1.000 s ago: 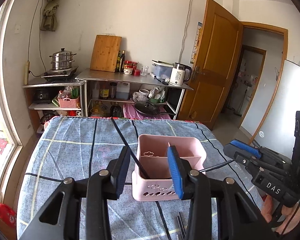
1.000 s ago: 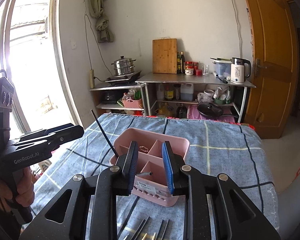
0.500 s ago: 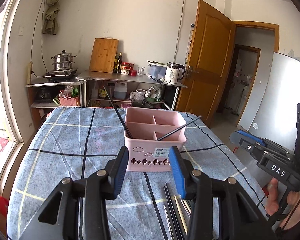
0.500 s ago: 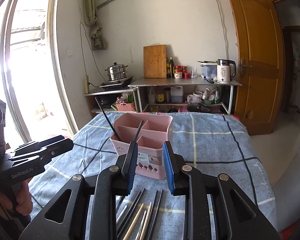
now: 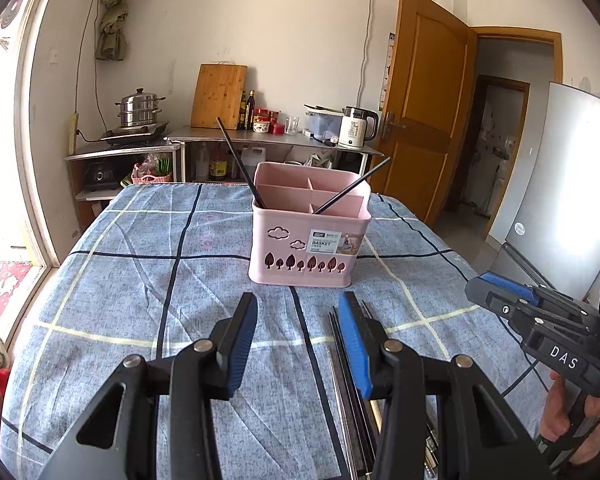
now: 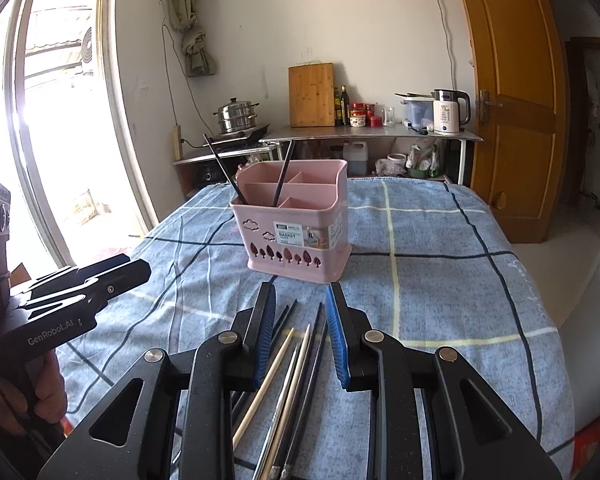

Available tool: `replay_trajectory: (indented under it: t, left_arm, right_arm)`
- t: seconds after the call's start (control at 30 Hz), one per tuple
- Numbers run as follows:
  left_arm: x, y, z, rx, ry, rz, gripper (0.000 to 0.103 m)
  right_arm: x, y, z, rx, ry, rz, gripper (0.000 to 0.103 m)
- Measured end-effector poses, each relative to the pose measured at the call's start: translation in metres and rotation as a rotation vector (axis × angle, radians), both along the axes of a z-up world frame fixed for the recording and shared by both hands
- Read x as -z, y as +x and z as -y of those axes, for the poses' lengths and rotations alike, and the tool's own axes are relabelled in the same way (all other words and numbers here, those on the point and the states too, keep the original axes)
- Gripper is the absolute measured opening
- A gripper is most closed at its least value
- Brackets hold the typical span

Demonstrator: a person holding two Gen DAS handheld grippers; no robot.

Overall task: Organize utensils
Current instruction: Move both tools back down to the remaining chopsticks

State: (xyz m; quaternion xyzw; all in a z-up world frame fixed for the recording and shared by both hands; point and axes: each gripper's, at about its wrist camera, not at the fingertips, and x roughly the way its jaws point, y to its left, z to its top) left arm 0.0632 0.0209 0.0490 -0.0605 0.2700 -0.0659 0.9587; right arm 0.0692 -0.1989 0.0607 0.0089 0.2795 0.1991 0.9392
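Observation:
A pink divided basket point(image 5: 308, 240) point(image 6: 296, 236) stands on the blue checked tablecloth point(image 5: 140, 280). Two black chopsticks point(image 5: 240, 164) point(image 6: 284, 172) lean out of its compartments. Several loose chopsticks point(image 6: 296, 360), black, wooden and metal, lie on the cloth in front of the basket. My right gripper point(image 6: 300, 296) hovers open just above their far ends, touching none. My left gripper point(image 5: 298, 308) is open over bare cloth, with the loose chopsticks point(image 5: 348, 380) beside and under its right finger. Each gripper shows in the other's view, the right gripper point(image 5: 500, 304) and the left gripper point(image 6: 100, 276).
Behind the table stand steel shelves point(image 5: 260, 136) with a steamer pot point(image 5: 140, 108), a cutting board point(image 5: 220, 96), bottles and a white kettle point(image 5: 356, 128). A wooden door point(image 5: 424, 100) is at the right, a bright window point(image 6: 60, 120) at the left, a white fridge point(image 5: 572, 180) on the right.
Both grippers have drawn back from over the basket and sunk toward the table. The basket now stands ahead of the fingertips, and the loose chopsticks have come into view under them.

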Motion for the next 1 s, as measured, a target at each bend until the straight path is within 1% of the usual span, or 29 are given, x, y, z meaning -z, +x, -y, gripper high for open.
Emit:
replay_trajectory:
  t: [0.17,0.37,0.57,0.73,0.93,1.0]
  left_arm:
    - [0.011,-0.003,0.002,0.009,0.002,-0.025,0.044]
    - [0.024,0.004,0.004,0.025,0.002,-0.07,0.044]
    - [0.042,0.017,0.01,0.051,0.001,-0.143,0.044]
    - [0.059,0.032,0.017,0.071,0.003,-0.211,0.044]
    - [0.078,0.044,0.029,0.098,0.028,-0.285,0.044]
    - [0.084,0.048,0.032,0.103,0.03,-0.306,0.041]
  right_arm:
    - [0.012,-0.002,0.003,-0.001,0.001,-0.029,0.027]
    - [0.022,0.002,0.001,0.001,-0.007,-0.052,0.027]
    - [0.039,0.013,-0.002,0.003,-0.025,-0.104,0.027]
    - [0.058,0.025,-0.002,0.007,-0.032,-0.177,0.026]
    - [0.071,0.032,-0.001,-0.003,-0.036,-0.226,0.026]
    - [0.073,0.034,-0.004,-0.018,-0.037,-0.233,0.021]
